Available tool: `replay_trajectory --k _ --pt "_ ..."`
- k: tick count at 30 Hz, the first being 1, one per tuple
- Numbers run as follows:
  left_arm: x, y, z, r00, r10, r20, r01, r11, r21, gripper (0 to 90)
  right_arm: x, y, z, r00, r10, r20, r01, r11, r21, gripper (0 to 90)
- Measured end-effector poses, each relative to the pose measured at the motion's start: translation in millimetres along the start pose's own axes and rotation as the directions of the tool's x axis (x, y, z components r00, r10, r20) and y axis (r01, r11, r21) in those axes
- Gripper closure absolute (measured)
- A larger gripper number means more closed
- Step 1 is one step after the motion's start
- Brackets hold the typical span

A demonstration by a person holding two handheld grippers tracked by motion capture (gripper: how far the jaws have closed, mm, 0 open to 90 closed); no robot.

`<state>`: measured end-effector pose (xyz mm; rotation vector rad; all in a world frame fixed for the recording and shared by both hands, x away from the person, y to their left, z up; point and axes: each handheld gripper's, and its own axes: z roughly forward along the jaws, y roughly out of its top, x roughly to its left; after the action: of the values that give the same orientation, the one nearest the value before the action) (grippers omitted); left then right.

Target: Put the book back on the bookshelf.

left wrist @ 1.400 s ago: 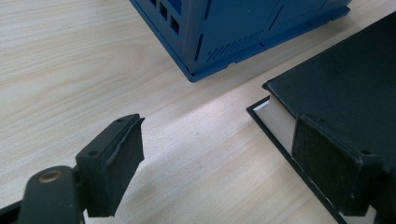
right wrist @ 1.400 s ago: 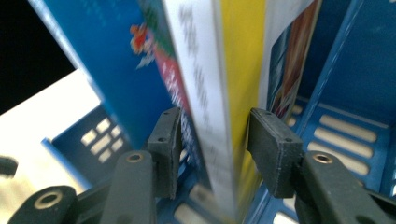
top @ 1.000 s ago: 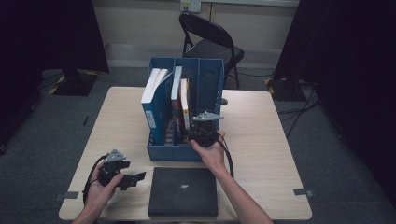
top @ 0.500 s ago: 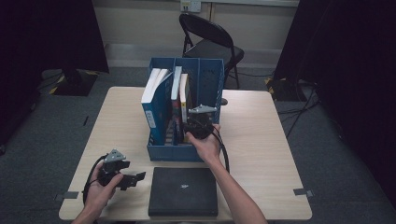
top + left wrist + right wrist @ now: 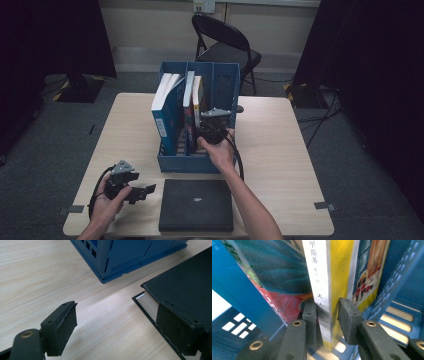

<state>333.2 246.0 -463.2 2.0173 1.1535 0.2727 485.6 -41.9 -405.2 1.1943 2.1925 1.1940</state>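
Note:
A blue file rack (image 5: pixel 185 162) stands mid-table with several upright books. My right gripper (image 5: pixel 204 131) reaches down into its middle slot. In the right gripper view that gripper (image 5: pixel 327 315) is shut on a book with a white spine and yellow cover (image 5: pixel 339 270), one pad on each face near its lower edge. A teal and red book (image 5: pixel 274 272) leans just left of it. My left gripper (image 5: pixel 147 192) is held at the table's front left, open, and it holds nothing. In the left gripper view (image 5: pixel 117 315) one jaw overlaps the corner of a flat black book (image 5: pixel 185 285).
The black book (image 5: pixel 196 204) lies flat at the front edge, just before the rack. A blue divider wall (image 5: pixel 397 277) stands right of the gripped book. A white-edged blue book (image 5: pixel 165 107) fills the rack's left slot. A folding chair (image 5: pixel 225 45) stands behind the table.
My right hand has moved away from the table's front, deeper along the rack's slot, with the gripper still low among the books. The left hand and gripper stayed put.

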Motion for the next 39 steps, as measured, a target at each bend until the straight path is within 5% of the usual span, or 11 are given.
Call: replay_trajectory --k 3,6,22,31,39 --pt "-0.9 0.2 -0.3 1.0 0.0 -0.001 0.0 1.0 -0.002 16.7 6.1 3.8 -0.7 0.9986 -0.034 0.041 0.033 0.999 0.024 68.6" --pt "-0.5 -0.2 0.0 1.0 0.0 -0.002 0.0 1.0 -0.002 16.6 -1.4 3.0 -2.2 0.9999 0.013 -0.002 -0.013 1.0 0.023 67.7" --pt "-0.7 -0.1 1.0 1.0 0.004 -0.002 -0.004 1.0 0.003 16.6 -3.1 0.6 -18.4 0.9996 -0.001 -0.029 0.001 1.0 -0.018 55.5" --pt "-1.9 -0.4 2.1 0.9999 0.011 0.006 -0.011 0.9999 0.007 16.6 -7.4 -2.8 -32.2 0.995 0.005 -0.1 -0.008 0.999 -0.035 36.5" --pt "-3.2 -0.7 2.6 0.9998 0.014 0.015 -0.015 0.9998 0.012 16.7 -7.4 -14.6 -59.0 0.9874 0.005 -0.158 -0.021 0.995 -0.095 31.9"
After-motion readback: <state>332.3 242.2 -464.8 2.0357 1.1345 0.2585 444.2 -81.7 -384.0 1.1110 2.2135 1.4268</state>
